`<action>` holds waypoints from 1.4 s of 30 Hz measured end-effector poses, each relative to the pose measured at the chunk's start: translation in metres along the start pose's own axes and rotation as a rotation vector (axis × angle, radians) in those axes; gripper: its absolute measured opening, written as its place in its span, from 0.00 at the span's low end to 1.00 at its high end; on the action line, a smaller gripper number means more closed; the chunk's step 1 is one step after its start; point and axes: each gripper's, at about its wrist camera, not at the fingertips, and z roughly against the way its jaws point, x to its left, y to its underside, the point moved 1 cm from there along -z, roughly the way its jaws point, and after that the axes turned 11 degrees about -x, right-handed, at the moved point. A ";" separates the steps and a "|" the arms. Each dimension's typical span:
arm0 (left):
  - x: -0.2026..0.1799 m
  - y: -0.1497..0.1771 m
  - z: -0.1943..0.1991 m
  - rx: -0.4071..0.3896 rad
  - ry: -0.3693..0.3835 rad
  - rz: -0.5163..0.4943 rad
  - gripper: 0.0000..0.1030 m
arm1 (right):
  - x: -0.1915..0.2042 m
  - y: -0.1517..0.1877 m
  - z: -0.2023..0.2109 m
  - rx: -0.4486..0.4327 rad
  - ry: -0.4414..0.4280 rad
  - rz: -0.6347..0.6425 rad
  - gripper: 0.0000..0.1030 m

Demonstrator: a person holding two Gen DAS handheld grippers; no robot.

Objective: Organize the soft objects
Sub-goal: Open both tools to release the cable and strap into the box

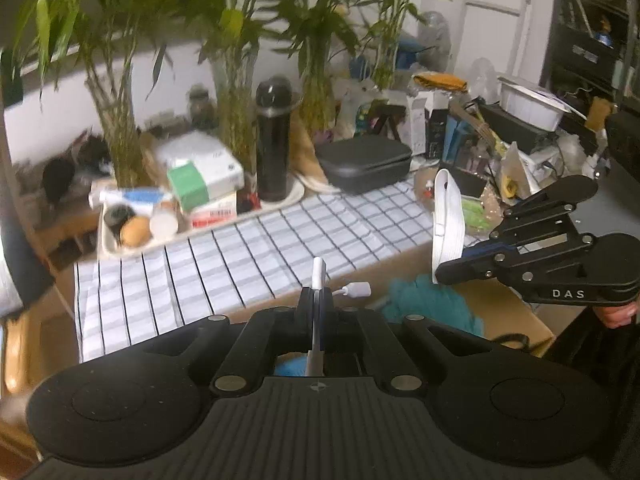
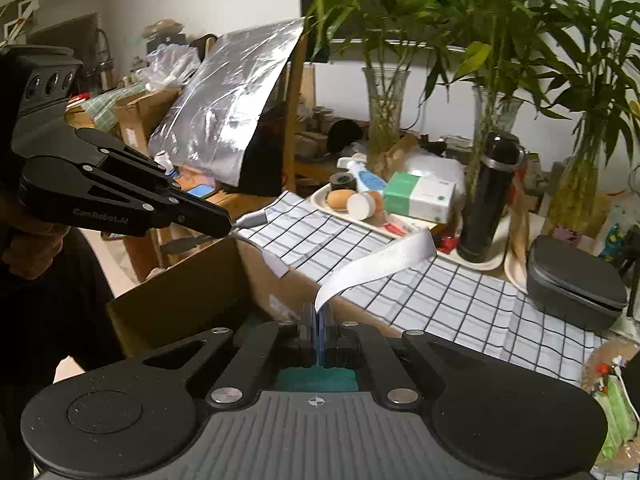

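My left gripper is shut on one end of a white strap; a small white clip hangs beside it. My right gripper is shut on the other part of the white strap, which loops upward. In the left wrist view the right gripper holds the strap loop above a cardboard box. A teal fluffy cloth lies in the box. In the right wrist view the left gripper pinches the strap end over the box.
A checked cloth covers the table. Behind it stand a black flask, a grey case, bamboo vases, a tray of small items and a tissue box. Clutter fills the right side.
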 end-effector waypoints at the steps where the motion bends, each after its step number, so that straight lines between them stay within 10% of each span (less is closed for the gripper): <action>1: 0.000 0.003 -0.001 0.015 -0.003 0.015 0.03 | 0.001 0.001 0.000 0.005 -0.010 0.000 0.03; 8: 0.016 0.025 -0.013 0.133 -0.022 0.201 0.05 | 0.018 0.008 -0.001 0.036 -0.070 0.025 0.04; 14: 0.032 0.028 -0.005 0.114 -0.048 0.288 0.44 | 0.026 0.012 -0.003 0.055 -0.091 0.036 0.04; 34: 0.033 0.026 0.028 0.017 -0.122 0.178 0.45 | 0.052 0.016 -0.034 0.181 -0.152 0.086 0.05; 37: 0.033 0.028 0.029 0.019 -0.131 0.165 0.45 | 0.061 0.022 -0.038 0.208 -0.145 0.136 0.26; 39: 0.033 0.029 0.030 0.020 -0.132 0.165 0.45 | 0.063 0.023 -0.036 0.200 -0.149 0.147 0.59; 42: 0.035 0.029 0.032 0.003 -0.158 0.180 0.45 | 0.062 0.020 -0.031 0.171 -0.161 0.133 0.70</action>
